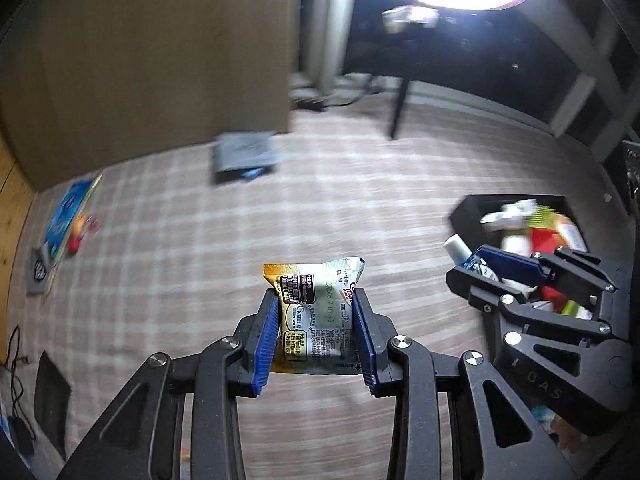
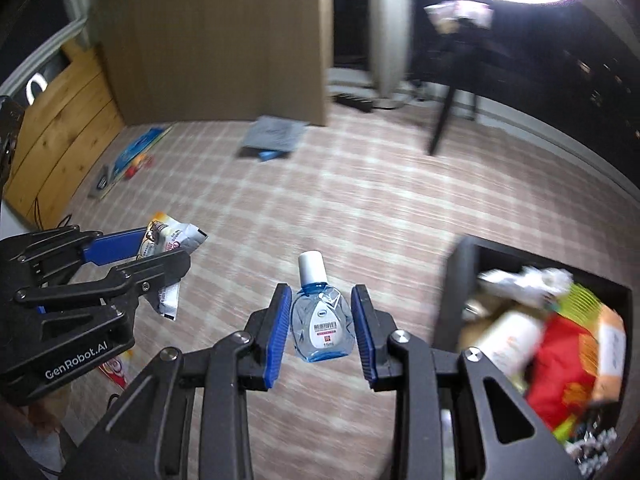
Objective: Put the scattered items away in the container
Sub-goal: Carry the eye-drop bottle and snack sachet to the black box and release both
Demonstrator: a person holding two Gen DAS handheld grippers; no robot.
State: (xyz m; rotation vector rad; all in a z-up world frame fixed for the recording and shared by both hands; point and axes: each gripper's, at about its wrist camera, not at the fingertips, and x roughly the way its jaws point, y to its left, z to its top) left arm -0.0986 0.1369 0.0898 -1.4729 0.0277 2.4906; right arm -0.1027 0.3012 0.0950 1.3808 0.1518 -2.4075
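two grippers, two finds, one bin

a black container point(image 2: 460, 280), already crowded with packets and a bottle, lies low to the right of the right gripper point(image 2: 320, 320), within easy reach for a drop. the left gripper point(image 1: 316, 332) clamps one nestle snack packet point(image 1: 316, 312) by its middle, the foil clear of the plaid carpet point(image 1: 280, 208). the right gripper's blue pads pinch one clear blue eye-drop bottle point(image 2: 322, 326) at its widest part, white cap pointing forward. far ahead of both, a grey booklet point(image 2: 274, 134) and a blue picture book point(image 1: 68, 212) remain on the floor.
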